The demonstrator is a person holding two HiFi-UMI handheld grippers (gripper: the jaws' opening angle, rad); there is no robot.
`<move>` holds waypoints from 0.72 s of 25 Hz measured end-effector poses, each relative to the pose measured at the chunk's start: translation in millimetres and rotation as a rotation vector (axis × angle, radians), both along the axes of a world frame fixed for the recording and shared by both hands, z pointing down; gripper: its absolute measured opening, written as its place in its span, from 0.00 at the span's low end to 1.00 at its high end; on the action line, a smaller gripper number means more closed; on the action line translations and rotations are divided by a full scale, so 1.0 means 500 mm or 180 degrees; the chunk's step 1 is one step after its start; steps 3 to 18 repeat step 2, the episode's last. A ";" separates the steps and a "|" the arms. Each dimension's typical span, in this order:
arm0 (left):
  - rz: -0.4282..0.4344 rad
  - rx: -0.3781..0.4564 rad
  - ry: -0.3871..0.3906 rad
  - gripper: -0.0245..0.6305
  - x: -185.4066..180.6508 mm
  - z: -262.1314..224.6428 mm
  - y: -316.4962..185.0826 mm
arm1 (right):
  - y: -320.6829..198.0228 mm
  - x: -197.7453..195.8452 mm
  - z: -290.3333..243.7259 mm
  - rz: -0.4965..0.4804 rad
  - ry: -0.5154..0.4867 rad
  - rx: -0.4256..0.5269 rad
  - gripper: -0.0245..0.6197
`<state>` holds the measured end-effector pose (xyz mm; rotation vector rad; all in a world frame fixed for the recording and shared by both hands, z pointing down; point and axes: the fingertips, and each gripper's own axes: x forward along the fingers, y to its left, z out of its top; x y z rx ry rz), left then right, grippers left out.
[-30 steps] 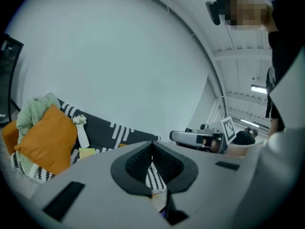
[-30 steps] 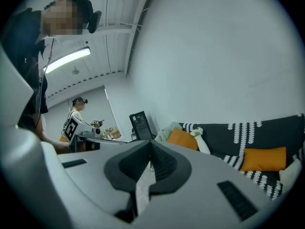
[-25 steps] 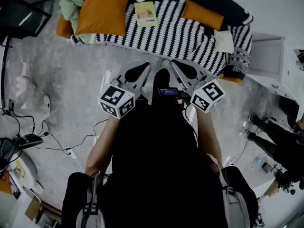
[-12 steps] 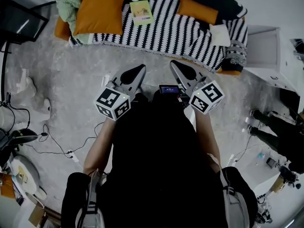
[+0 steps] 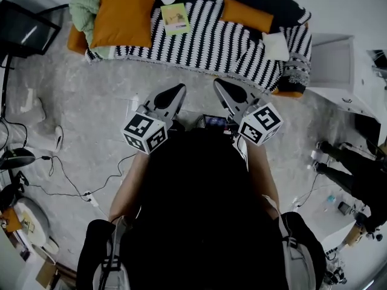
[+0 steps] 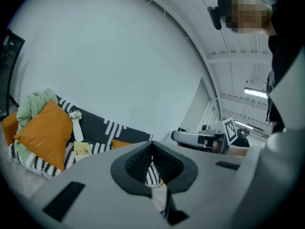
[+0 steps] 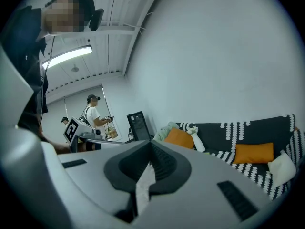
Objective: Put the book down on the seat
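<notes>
The sofa (image 5: 242, 41) runs across the twelve o'clock edge of the head view. Over the last second it has slid a little toward eleven o'clock and climbed in the frame. More bare floor (image 5: 91, 113) now lies between it and the person. I read that as the person easing back or turning slightly, though a tilt of the head could give the same shift.

On the seat, the striped blanket (image 5: 211, 38) and the large orange cushion (image 5: 124, 14) have kept their places relative to each other. So has the small orange cushion (image 5: 245, 15).

The left gripper (image 5: 178, 89) and the right gripper (image 5: 220, 84) have stayed tucked in close to the person's chest, well apart from the sofa, both pointing toward twelve o'clock. Each has its fingers drawn together with nothing between them. In the left gripper view only a sliver of the blanket shows past the closed tips.

The book (image 5: 175, 18) lies flat on the blanket. The large cushion is just at its nine o'clock and the small one lies off toward its three o'clock. It has not shifted on the seat during this second, and nothing touches it.

Judging by this, the book is already down where the task wants it. The hands are empty and the task looks finished rather than under way.
</notes>
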<state>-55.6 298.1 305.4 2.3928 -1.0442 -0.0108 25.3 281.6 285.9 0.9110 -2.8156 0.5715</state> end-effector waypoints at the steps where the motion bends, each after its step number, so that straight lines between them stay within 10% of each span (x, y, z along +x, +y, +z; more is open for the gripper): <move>1: -0.0019 -0.0008 0.0023 0.06 0.001 -0.001 -0.003 | -0.001 -0.001 0.000 -0.0009 0.0004 -0.0001 0.06; 18: -0.0034 -0.0014 0.0042 0.06 0.001 -0.001 -0.006 | -0.003 -0.003 0.000 -0.0017 0.0006 0.0000 0.06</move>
